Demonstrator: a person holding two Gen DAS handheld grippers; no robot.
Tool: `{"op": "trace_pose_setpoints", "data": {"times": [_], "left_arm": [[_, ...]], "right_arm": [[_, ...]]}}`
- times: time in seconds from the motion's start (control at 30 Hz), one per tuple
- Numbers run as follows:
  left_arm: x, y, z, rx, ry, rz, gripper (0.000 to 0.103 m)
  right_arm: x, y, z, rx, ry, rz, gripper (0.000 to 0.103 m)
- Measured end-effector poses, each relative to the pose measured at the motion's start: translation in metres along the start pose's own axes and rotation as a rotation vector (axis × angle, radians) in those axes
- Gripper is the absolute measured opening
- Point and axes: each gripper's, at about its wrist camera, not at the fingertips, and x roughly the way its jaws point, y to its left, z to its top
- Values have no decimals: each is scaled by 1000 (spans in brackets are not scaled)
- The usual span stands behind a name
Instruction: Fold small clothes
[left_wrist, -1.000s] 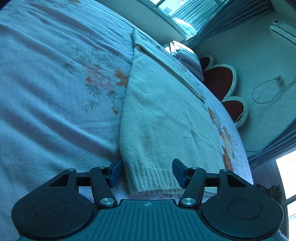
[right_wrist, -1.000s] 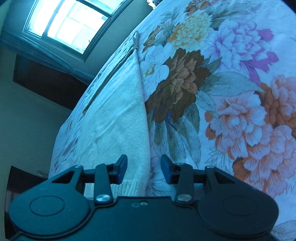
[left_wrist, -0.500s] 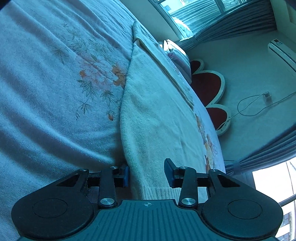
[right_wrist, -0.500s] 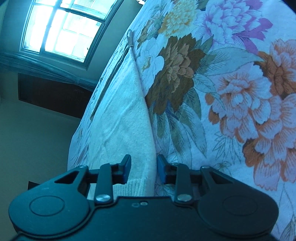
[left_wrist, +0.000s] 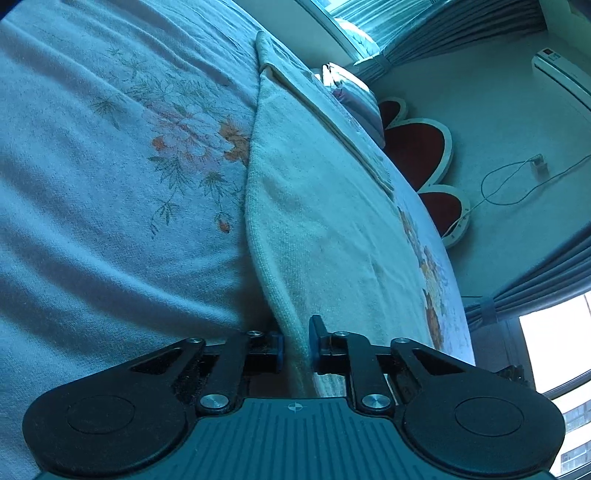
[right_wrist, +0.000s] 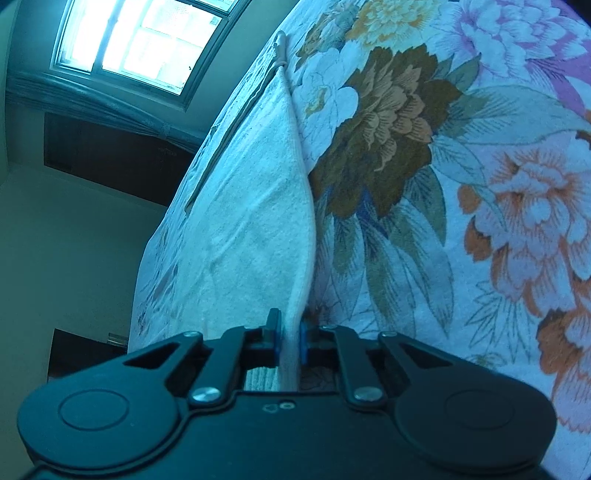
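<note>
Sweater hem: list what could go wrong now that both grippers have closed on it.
1. The left gripper pinches the cream sweater only at its side edge; the knit could slip out when lifted.
2. The right gripper may also have caught the floral bedspread beside the edge, dragging it along.
3. Uneven lifting could skew the fold.

Left gripper (left_wrist: 296, 345) pinched tight on the cream knit sweater's (left_wrist: 325, 221) near edge — rest of it lies flat across the floral bedspread (left_wrist: 110, 166), red-petal headboard (left_wrist: 417, 147) behind.
</note>
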Motion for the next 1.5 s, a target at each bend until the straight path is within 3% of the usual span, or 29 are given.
{"op": "trace_pose_setpoints", "data": {"times": [0.2,0.43,0.77,1.13,1.5], "left_arm": [[-12,1,-5,12,-75,7,3],[-38,-1,-1,-1,-152,-60,3],[-57,-34,46,25,-291,-133,3],[-23,-68,139,42,-363,-132,3],[58,-73,246,20,-351,-93,3]], "right_arm": [[6,6,-5,-26,-36,-24,5],[-13,29,-5,-86,-100,3,4],[-36,85,25,-205,-197,57,4],[-14,132,110,-305,-252,94,4],[52,129,221,-251,-227,101,4]]}}
